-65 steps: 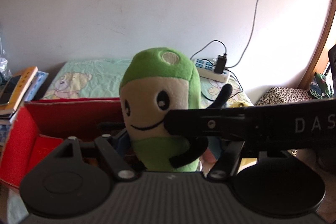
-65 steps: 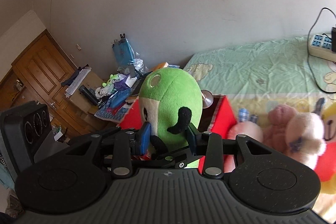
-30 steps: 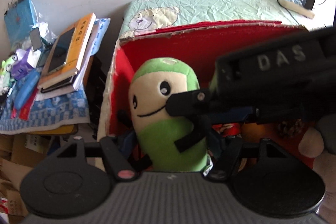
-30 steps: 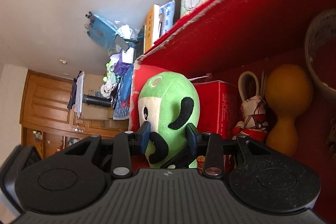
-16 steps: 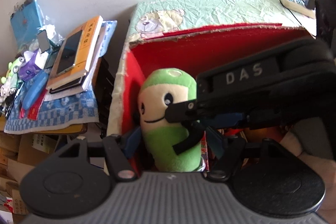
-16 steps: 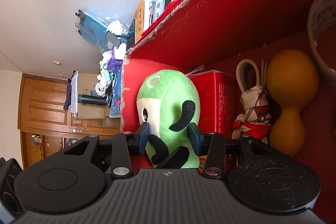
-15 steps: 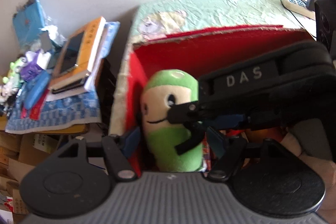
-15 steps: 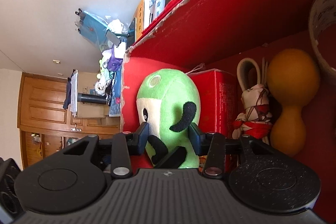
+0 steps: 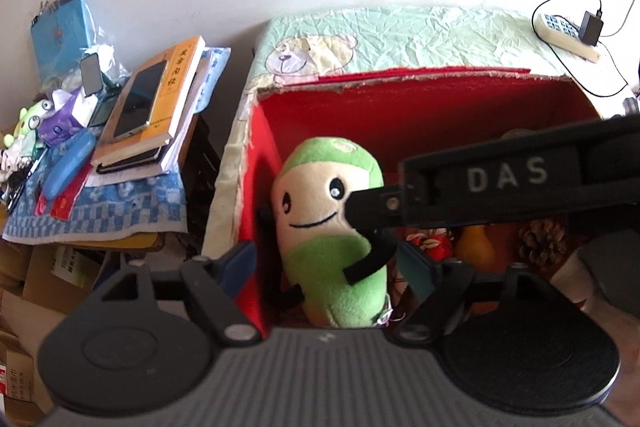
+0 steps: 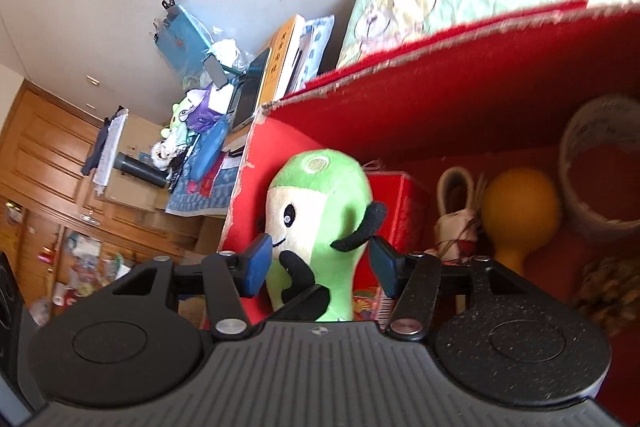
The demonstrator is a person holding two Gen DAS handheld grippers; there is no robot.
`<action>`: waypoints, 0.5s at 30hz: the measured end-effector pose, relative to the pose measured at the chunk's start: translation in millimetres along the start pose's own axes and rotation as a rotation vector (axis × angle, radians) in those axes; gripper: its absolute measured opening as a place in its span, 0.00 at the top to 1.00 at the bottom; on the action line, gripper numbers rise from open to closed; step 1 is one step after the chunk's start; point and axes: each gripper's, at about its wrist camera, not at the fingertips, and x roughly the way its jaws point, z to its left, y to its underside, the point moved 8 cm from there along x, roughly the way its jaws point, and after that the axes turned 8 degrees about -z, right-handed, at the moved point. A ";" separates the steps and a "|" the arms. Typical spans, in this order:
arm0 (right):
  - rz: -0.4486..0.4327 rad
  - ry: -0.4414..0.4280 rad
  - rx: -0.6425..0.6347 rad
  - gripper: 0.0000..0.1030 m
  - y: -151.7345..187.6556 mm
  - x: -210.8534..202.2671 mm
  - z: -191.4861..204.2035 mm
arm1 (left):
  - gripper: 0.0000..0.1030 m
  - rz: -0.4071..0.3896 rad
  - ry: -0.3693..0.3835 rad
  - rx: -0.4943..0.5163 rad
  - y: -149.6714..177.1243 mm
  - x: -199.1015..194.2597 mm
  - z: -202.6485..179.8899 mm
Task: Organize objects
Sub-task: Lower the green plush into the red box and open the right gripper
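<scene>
A green and cream plush toy (image 9: 332, 227) with a smiling face stands upright in the left end of a red box (image 9: 420, 107), against its left wall. It also shows in the right wrist view (image 10: 316, 227). My left gripper (image 9: 328, 269) is open, its blue pads apart on either side of the toy. My right gripper (image 10: 318, 261) is open too, pads clear of the toy's sides. The right gripper's black body (image 9: 500, 187) crosses the left wrist view in front of the toy.
Inside the box are a small red carton (image 10: 400, 227), an orange gourd (image 10: 516, 215), a knotted cloth ornament (image 10: 456, 223), a pine cone (image 9: 542, 241) and a tape roll (image 10: 600, 163). Books and a phone (image 9: 148, 103) lie stacked left of the box. A power strip (image 9: 568, 35) lies on the bed.
Both grippers lowered the plush toy into the box's left end. Both sets of jaws have opened, and the toy now stands free between the pads.
</scene>
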 end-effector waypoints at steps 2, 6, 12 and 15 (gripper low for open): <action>-0.020 0.008 -0.009 0.43 -1.0 -6.8 -0.7 | 0.16 -0.007 -0.002 -0.005 -1.5 -4.0 -1.9; -0.067 0.030 -0.021 0.43 -3.3 -22.4 -1.5 | 0.14 -0.022 -0.017 -0.003 -4.6 -11.4 -6.7; -0.158 0.114 -0.055 0.43 -6.5 -50.8 -4.2 | 0.10 -0.042 -0.053 0.028 -9.6 -20.8 -21.2; -0.211 0.164 -0.080 0.44 -9.2 -68.0 -9.7 | 0.08 -0.054 -0.037 0.040 -13.2 -25.3 -31.4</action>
